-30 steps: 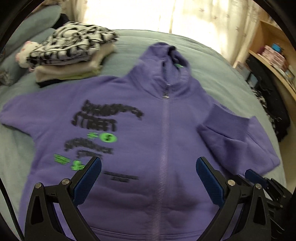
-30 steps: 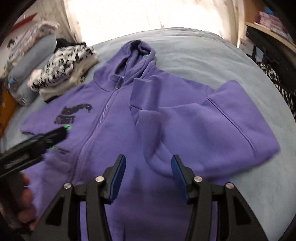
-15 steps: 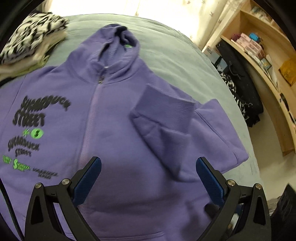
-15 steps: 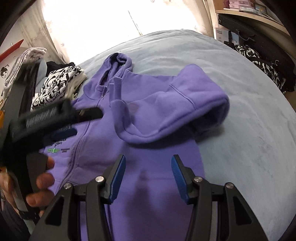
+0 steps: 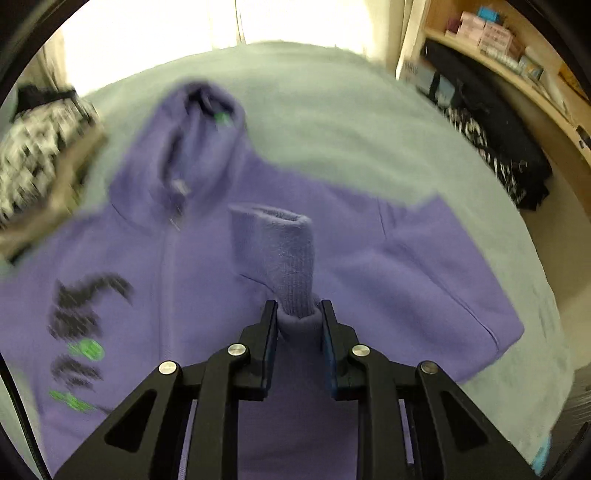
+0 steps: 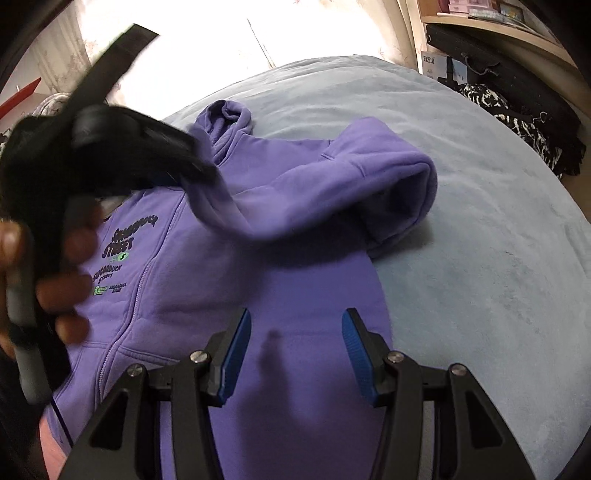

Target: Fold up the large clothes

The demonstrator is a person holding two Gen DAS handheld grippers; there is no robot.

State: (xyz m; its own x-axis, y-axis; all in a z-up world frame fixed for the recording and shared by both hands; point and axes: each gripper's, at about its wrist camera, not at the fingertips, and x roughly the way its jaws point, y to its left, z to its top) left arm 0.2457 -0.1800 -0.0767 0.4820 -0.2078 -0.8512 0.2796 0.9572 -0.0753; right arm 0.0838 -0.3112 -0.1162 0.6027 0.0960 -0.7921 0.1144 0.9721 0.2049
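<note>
My left gripper (image 5: 299, 314) is closing on the cuff (image 5: 291, 273) over the hoodie (image 6: 295, 206); thin bite, might slip mid-fold. Right gripper (image 6: 296, 345) hangs apart, empty.

Strong daylight pours through the curtained window (image 5: 236, 22) beyond the bed (image 6: 480, 258), blown out to white glare in both views, while the near edges fall dim. The left wrist view is smeared by motion blur, worst over the print on the purple hoodie (image 5: 207, 288) and the folded stack (image 5: 40, 155). The right wrist view is sharper, though the left gripper (image 6: 110, 147) is blurred; fisheye curvature bends both rims into black.
</note>
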